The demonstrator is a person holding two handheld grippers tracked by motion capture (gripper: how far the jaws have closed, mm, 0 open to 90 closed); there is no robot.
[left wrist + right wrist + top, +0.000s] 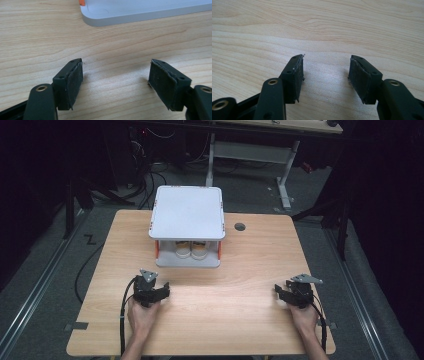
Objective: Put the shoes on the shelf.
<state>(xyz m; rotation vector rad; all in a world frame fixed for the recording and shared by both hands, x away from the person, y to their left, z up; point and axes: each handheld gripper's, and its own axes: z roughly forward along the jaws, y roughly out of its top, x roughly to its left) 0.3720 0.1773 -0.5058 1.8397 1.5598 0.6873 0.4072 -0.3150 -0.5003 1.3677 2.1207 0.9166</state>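
Note:
A white two-level stand (187, 212) with orange corner posts sits at the back middle of the wooden table (200, 315); a pair of pale shoes (190, 250) rests on its lower shelf. My left gripper (159, 292) lies low over the table at the front left, open, with bare wood between its pads (75, 80); the stand's base edge (140, 15) shows ahead of it. My right gripper (281, 292) sits at the front right, open, with only wood grain between its pads (298, 75).
A round cable hole (240, 226) lies right of the stand. Tape marks (77, 326) sit at the table's front corners. Beyond the table stand a second desk's legs (285, 175) and floor cables.

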